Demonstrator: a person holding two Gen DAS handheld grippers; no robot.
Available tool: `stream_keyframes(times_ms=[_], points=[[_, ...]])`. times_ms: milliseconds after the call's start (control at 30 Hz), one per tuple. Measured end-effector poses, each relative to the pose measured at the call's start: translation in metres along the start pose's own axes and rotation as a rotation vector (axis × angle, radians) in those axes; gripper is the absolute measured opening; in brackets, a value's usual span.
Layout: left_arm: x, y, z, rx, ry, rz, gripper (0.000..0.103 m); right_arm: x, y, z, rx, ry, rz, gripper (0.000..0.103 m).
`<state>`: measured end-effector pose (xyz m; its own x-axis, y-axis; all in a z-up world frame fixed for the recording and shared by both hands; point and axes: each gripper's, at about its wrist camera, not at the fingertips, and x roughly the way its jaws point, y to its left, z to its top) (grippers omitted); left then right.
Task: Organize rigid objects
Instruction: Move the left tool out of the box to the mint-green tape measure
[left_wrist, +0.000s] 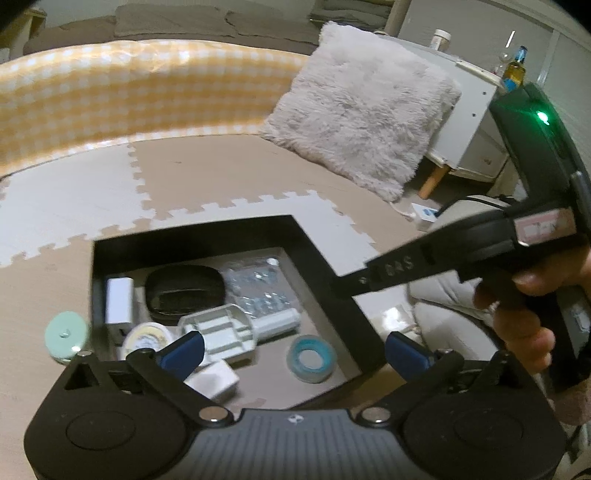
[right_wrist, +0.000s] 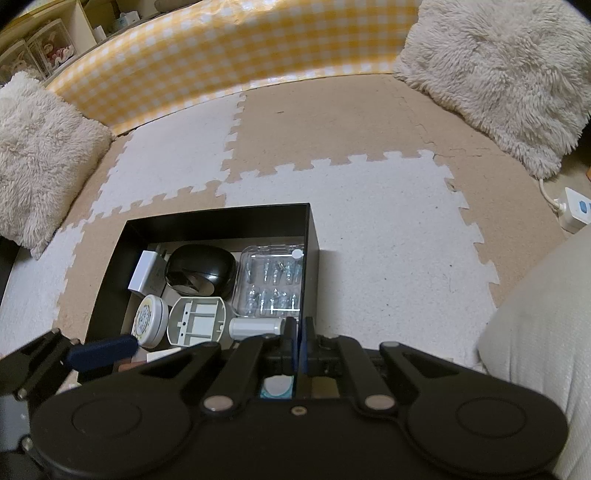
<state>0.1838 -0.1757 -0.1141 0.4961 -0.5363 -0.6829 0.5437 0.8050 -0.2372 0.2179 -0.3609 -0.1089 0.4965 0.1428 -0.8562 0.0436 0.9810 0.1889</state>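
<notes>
A black open box (left_wrist: 332, 258) (right_wrist: 221, 218) stands on the foam floor mat. It holds a black mouse (right_wrist: 201, 269), a white charger (right_wrist: 146, 275), a clear blister pack (right_wrist: 271, 284), a white plastic shell (right_wrist: 197, 321), a round tin (right_wrist: 147, 321), a white cylinder (right_wrist: 255, 328), a white cube (left_wrist: 214, 382) and a blue tape roll (left_wrist: 312, 360). My left gripper (left_wrist: 295, 350) hangs open over the box's near end, with the tape roll lying untouched below its wide-spread fingers. My right gripper (right_wrist: 298, 339) (left_wrist: 347, 284) is shut on the box's thin right wall.
A yellow checked barrier (right_wrist: 240, 48) closes off the back. Fluffy cushions lie at the right (right_wrist: 498, 74) and left (right_wrist: 37, 147). A pale green disc (left_wrist: 66, 334) shows left of the box. A white power strip (right_wrist: 576, 210) and a white cabinet (left_wrist: 469, 122) are at the right.
</notes>
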Motion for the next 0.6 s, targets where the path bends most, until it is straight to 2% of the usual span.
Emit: stream_keyframes(times_ms=[267,600], points=[[-0.009,0.031,0.009,-0.045,-0.02,0.119,0.103,0.0,0.001,0.0,0.0,0.0,0.001,0.003],[-0.026,0.084,0.015,-0.203,-0.07,0.264,0.103,0.0,0.0,0.0,0.0,0.0,0.0,0.003]])
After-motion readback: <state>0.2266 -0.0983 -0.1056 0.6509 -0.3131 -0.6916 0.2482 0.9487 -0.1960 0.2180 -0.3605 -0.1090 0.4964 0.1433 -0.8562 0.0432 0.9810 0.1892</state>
